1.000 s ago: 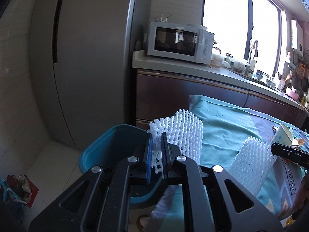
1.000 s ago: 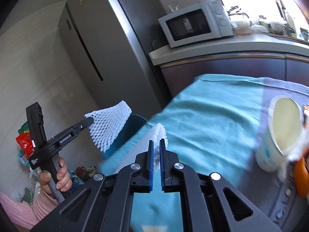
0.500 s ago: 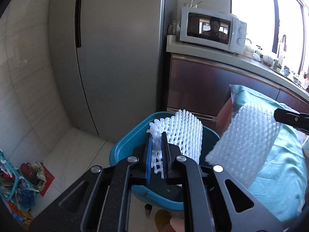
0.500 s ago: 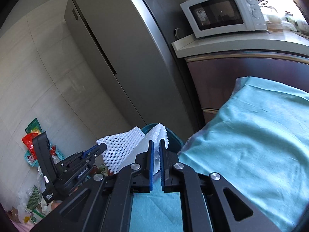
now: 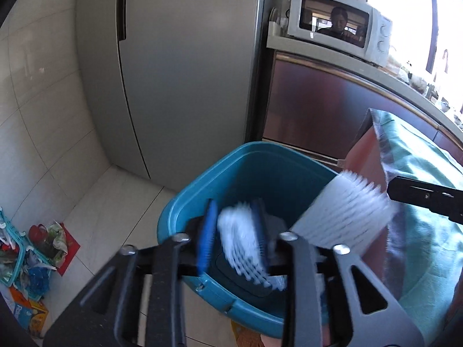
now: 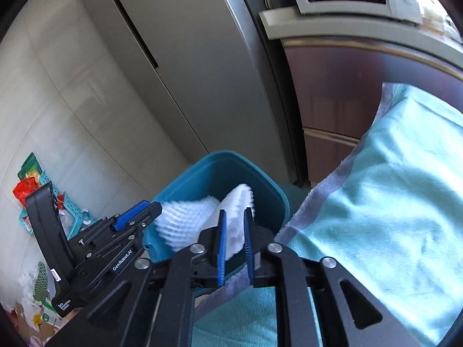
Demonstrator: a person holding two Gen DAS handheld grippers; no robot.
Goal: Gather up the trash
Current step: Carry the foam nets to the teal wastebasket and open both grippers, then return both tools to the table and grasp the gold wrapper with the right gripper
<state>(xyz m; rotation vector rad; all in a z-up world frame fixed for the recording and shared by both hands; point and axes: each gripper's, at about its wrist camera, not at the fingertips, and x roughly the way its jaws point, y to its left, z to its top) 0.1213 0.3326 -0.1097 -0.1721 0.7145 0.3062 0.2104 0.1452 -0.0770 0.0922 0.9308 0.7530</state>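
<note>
Both your grippers are over the blue bin point(image 5: 202, 202), tilted down into its mouth.

Left gripper point(image 5: 235, 238): jaws are opening. The white foam net point(image 5: 246, 245) sits between the blue pads point(image 5: 207, 237), blurred, apparently leaning on the right-hand pad with a clear gap at the left one. I read it as let go and dropping. Its long axis runs roughly along the fingers, forward and down into the bin, with the ragged end nearest the tool body. The bin floor lies straight ahead and below the tips, so nothing more is needed there than clearing out.

Right gripper point(image 6: 234, 231): jaws are opening too, but narrower. The second foam net point(image 6: 235, 222) is between the pads point(image 6: 221, 248); whether they press on it or not I can't tell. It sticks out ahead of the tips, long axis along the fingers, free end pointing up and away over the bin's opening.

The relation that matters: in the right wrist view, the bin rim point(image 6: 277, 193) and the edge of the teal cloth point(image 6: 390, 202) sit just right of and under the fingers. The tips look inside the rim, but only just. My call: nudge that tool further left and forward before opening fully, otherwise the net could catch on the rim or land on the cloth.

The left tool sits deeper over the bin, with the two nets close together, possibly touching.
</note>
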